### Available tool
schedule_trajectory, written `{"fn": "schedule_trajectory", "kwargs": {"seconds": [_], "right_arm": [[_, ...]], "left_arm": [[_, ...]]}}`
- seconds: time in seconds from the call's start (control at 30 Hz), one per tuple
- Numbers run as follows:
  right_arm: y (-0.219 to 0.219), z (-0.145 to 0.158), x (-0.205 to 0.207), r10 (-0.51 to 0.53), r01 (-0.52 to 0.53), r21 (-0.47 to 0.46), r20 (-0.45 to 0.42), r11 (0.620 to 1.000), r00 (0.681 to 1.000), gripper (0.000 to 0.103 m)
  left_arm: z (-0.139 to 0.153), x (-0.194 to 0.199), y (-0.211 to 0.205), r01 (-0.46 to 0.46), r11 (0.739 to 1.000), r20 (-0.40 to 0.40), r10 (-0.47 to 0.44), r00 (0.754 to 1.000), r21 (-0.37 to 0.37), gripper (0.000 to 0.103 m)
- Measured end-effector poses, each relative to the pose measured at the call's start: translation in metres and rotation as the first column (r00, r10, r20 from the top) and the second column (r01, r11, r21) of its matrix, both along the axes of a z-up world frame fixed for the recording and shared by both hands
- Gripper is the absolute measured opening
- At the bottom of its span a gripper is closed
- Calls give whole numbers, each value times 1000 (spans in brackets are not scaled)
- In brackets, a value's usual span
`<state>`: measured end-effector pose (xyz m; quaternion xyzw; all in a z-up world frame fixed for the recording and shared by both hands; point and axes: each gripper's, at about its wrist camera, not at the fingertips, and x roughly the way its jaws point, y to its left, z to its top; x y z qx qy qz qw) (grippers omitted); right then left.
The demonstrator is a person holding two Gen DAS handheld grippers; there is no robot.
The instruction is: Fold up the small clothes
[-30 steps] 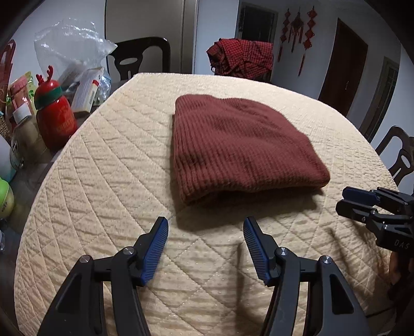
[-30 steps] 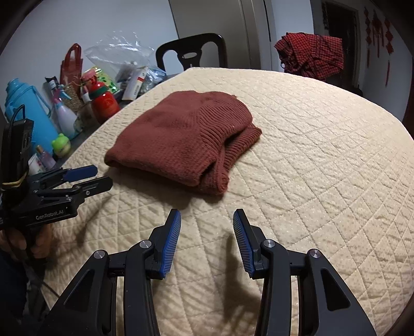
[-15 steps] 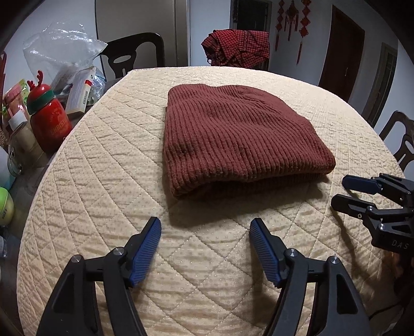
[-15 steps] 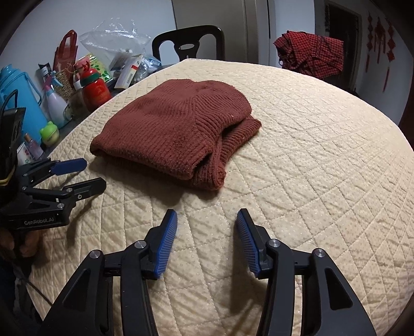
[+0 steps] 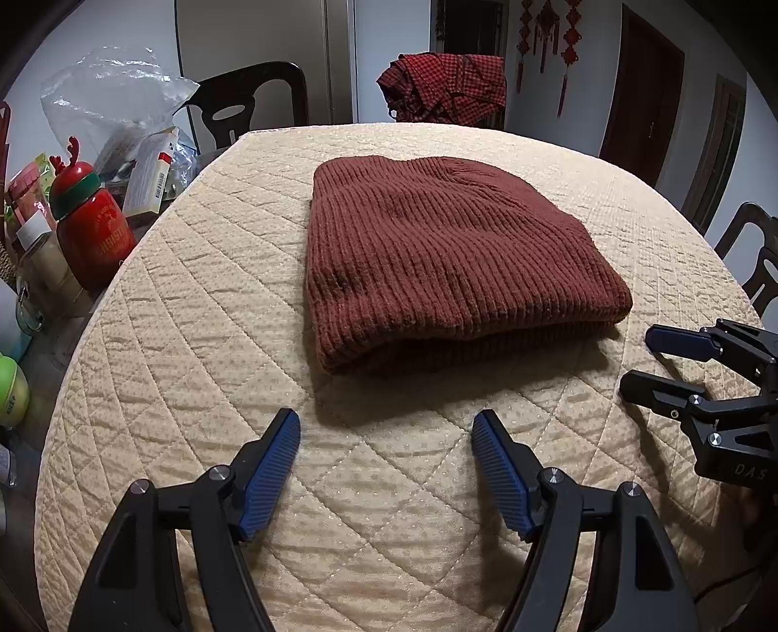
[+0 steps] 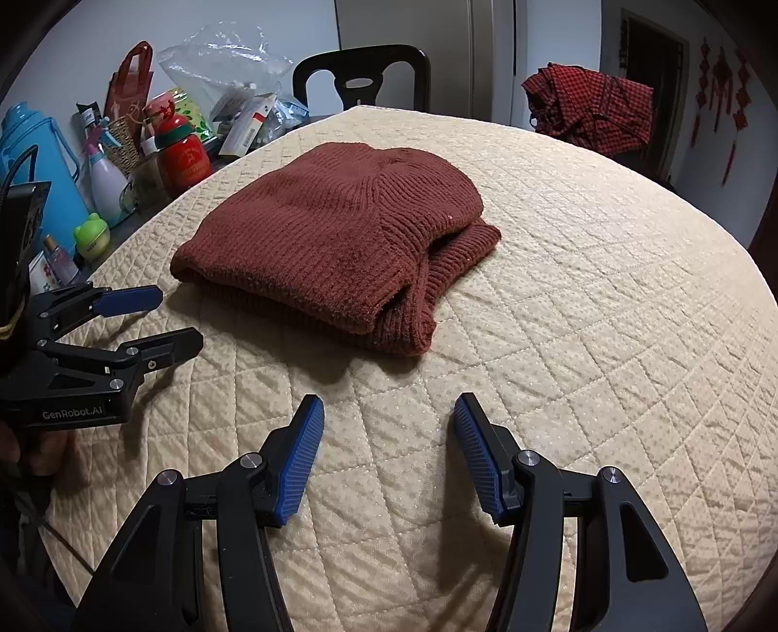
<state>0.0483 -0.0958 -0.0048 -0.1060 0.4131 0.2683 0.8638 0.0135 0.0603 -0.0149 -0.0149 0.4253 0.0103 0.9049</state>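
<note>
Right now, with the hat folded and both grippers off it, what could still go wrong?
1. In the right wrist view the knit hat has its lower layer poking out past the top fold; a nudge may spread it open.
2. The left gripper and right gripper, jaws just opened and empty, sit close together; they may bump when pulling away.
3. A wide left sweep could hit the red reindeer bottle.

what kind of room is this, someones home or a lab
Most likely a home dining room. A round table under a quilted beige cover has dark wooden dining chairs around it, red knotted hangings decorate the wall, and bottles and packets crowd a red reindeer-capped flask.
</note>
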Motion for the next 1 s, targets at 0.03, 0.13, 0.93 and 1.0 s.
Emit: {"fn": "schedule_trajectory", "kwargs": {"seconds": [0.03, 0.13, 0.93, 1.0], "right_arm": [[0, 0, 0, 0, 0, 1, -1, 1000, 1000, 57], [1, 0, 0, 0, 0, 3, -2, 1000, 1000, 57], [1, 0, 0, 0, 0, 5, -3, 1000, 1000, 57], [1, 0, 0, 0, 0, 5, -3, 1000, 1000, 57]], "left_arm": [[0, 0, 0, 0, 1000, 0, 0, 1000, 0, 76], [-1, 0, -1, 0, 1000, 0, 0, 1000, -1, 77], [-1, 0, -1, 0, 1000, 0, 0, 1000, -1, 78], [0, 0, -1, 0, 1000, 0, 0, 1000, 0, 78]]}}
